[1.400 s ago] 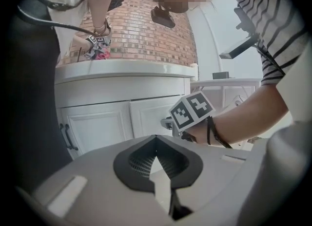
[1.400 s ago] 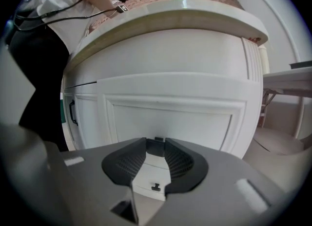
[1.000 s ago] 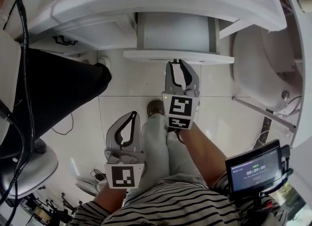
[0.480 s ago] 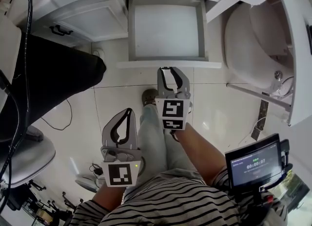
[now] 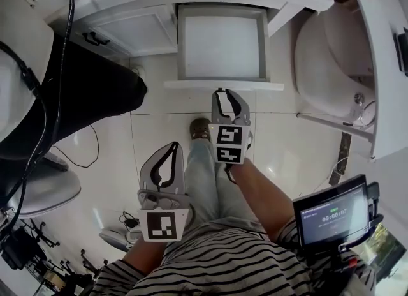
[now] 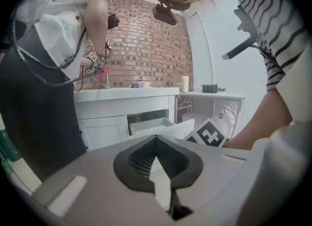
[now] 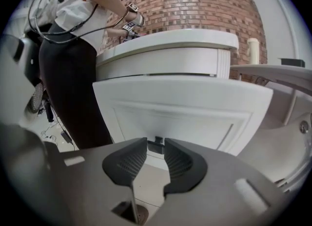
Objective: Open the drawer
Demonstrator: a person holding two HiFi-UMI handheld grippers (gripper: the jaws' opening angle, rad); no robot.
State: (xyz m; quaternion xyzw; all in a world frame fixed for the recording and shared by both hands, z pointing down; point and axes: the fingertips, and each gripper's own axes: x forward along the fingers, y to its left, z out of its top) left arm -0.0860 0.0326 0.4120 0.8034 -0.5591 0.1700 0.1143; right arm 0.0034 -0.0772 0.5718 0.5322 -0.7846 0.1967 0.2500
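Observation:
The white drawer [image 5: 220,46] stands pulled out from under the counter, its inside bare. Its front panel [image 5: 223,85] fills the right gripper view [image 7: 185,108]. My right gripper [image 5: 228,93] is at the middle of that panel, its tips on either side of the small dark handle [image 7: 156,145], shut on it. My left gripper [image 5: 170,148] hangs lower left, away from the drawer, above my leg. In the left gripper view its tips [image 6: 156,138] meet with nothing between them, and the open drawer [image 6: 153,125] shows beyond.
A person in black [image 5: 70,103] stands close at the left by the counter, with cables trailing. A cabinet door with a black handle [image 5: 95,38] is left of the drawer. A white tub [image 5: 325,65] sits right. A timer screen [image 5: 331,215] is at lower right.
The drawer has slid farther out from under the counter, with my right gripper drawing back along with its front. The left gripper has shifted only slightly.

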